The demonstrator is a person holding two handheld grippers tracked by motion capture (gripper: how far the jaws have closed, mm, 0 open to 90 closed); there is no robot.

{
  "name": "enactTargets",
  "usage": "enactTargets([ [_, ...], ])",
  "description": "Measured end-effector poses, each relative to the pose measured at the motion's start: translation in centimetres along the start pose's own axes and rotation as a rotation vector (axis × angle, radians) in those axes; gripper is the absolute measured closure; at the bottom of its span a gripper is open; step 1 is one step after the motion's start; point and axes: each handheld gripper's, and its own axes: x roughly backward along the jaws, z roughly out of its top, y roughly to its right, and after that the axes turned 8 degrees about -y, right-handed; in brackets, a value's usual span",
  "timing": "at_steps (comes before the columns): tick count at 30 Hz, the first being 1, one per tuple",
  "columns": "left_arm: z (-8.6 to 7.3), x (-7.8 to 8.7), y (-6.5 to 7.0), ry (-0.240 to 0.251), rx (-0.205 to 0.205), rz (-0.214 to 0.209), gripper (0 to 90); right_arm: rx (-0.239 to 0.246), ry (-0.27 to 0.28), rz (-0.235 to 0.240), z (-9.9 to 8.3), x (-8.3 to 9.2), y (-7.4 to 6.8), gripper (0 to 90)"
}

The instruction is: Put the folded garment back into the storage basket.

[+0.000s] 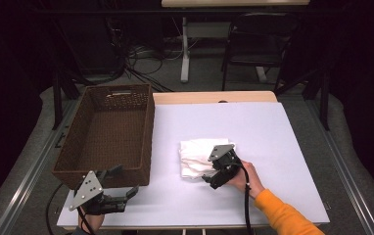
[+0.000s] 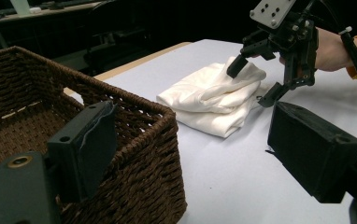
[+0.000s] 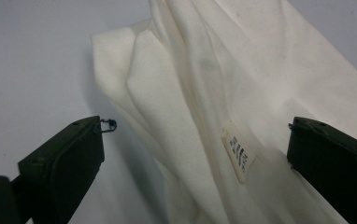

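Note:
A folded white cloth (image 1: 197,159) lies near the middle of the white table (image 1: 263,127). My right gripper (image 1: 213,171) is at the cloth's near right edge, open, with its jaws straddling the folds. In the left gripper view one of its fingers (image 2: 236,66) rests on top of the cloth (image 2: 209,98) and the other hangs just off its edge. The right gripper view has the cloth (image 3: 204,84) and its small sewn label (image 3: 237,151) between the wide-set jaws of the right gripper (image 3: 197,140). My left gripper (image 1: 124,182) stands open at the basket's near corner, holding nothing.
A brown woven basket (image 1: 147,142) with nothing in it stands on the table's left side, its near corner (image 2: 162,116) close to the left gripper (image 2: 190,126). An orange sleeve (image 1: 283,215) comes in at the bottom right. A dark chair (image 1: 258,44) and cables stand beyond the far edge.

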Motion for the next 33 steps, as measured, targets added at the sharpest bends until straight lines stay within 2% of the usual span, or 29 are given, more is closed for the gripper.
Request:
enactTargets([
  [4,0.0,0.0,0.0,0.003,0.002,-0.001,15.8,0.004,-0.017,0.001,0.0,-0.2,0.0,14.4],
  [7,0.0,0.0,0.0,0.000,0.001,-0.006,15.8,0.009,-0.027,-0.024,-0.1,-0.4,-0.1,20.1],
  [11,0.0,0.0,0.0,0.002,0.001,-0.005,15.8,0.008,-0.043,-0.030,-0.1,-0.5,-0.1,25.3],
  [13,0.0,0.0,0.0,0.010,0.000,-0.007,15.8,0.033,-0.064,-0.031,-0.2,-0.7,-0.1,28.9],
  [14,0.0,0.0,0.0,0.012,-0.001,-0.005,15.8,0.050,-0.076,-0.048,-0.2,-0.9,-0.3,31.1],
  [17,0.0,0.0,0.0,0.014,0.004,-0.005,15.8,0.064,-0.084,-0.052,-0.3,-1.0,-0.3,32.4],
  [18,0.0,0.1,0.0,0.014,0.004,-0.007,15.8,0.045,-0.088,-0.037,-0.3,-1.0,-0.2,33.3],
  [22,0.0,0.1,0.0,0.014,0.004,-0.005,15.8,0.021,-0.095,-0.012,-0.3,-1.1,0.1,34.6],
  [33,0.0,0.0,0.0,0.018,0.009,-0.013,15.8,0.010,-0.124,-0.013,0.0,-1.1,-0.1,38.9],
])
